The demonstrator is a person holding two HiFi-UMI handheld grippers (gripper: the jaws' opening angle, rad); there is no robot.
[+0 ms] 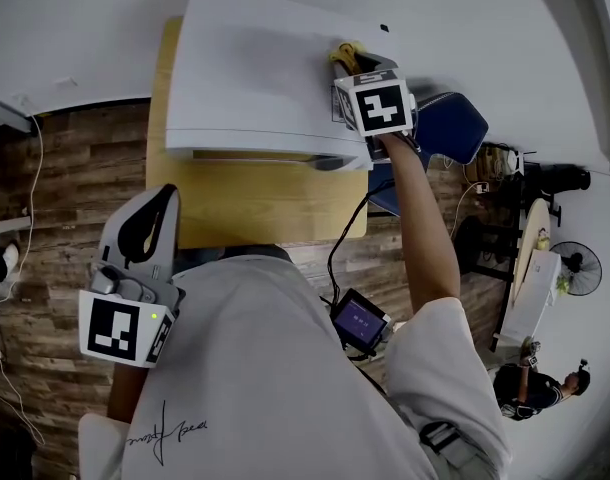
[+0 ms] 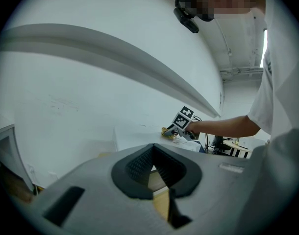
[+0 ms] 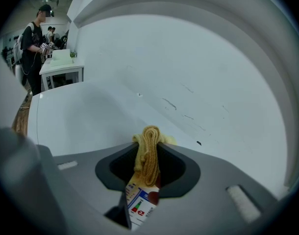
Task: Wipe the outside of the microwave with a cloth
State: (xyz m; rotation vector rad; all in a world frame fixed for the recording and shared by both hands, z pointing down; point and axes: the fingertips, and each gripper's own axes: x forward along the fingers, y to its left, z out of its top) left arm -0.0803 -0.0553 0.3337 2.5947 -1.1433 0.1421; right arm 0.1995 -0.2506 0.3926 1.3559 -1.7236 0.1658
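A white microwave stands on a wooden table against the wall; I look down on its top. At the top's far right corner my right gripper is shut on a folded yellow cloth, which rests on the microwave top. In the right gripper view the cloth sticks up between the jaws of the right gripper, a printed label hanging below it, with the microwave's top ahead. My left gripper hangs shut and empty near the table's front left corner, away from the microwave.
A blue seat stands right of the table. A small screen device with a cable hangs at my waist. A fan and a person are at the far right. Another person stands by a white table.
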